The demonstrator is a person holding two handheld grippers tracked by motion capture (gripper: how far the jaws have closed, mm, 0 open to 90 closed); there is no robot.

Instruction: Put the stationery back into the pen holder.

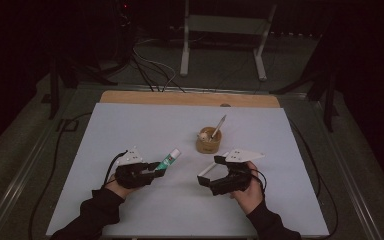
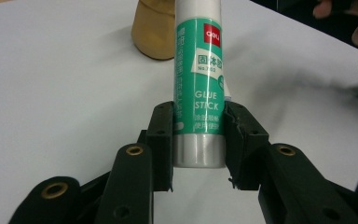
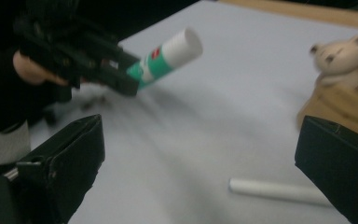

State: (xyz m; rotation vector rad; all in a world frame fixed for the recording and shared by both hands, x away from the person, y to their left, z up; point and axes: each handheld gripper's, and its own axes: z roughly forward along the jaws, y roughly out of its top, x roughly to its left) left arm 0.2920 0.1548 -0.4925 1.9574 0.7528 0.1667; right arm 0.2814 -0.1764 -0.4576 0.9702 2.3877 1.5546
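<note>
The glue stick [image 2: 199, 84] sat clamped near its grey base between the two black jaws of the left gripper [image 2: 199, 135], a green-and-white tube with its white cap pointing away from the hand. From above, the glue stick [image 1: 169, 159] was lifted off the pale blue mat [image 1: 130, 125] and tilted up toward the middle of the table, with the left gripper [image 1: 156, 167] gripping its lower end. From the other side the glue stick [image 3: 165, 57] angled upward to the right, its capped end clear of the surface.

The right gripper [image 1: 206, 179] was held off to the right of it, well apart from the tube, with its jaws spread wide and nothing between them; in its own view the two black jaws stood far apart at either edge. A thin white stick [image 3: 279, 190] lay flat on the mat between those open jaws, and I could not tell what it was, since that picture was blurred.

Beyond both grippers stood a small wooden holder [image 1: 208, 141] with a little bear figure [image 3: 338, 57] on its rim and a pen [image 1: 218, 126] leaning out of it. The holder [image 2: 154, 30] stood just behind the glue stick in the left gripper view. The wooden table [image 1: 190, 98] edge showed past the mat's far side.
</note>
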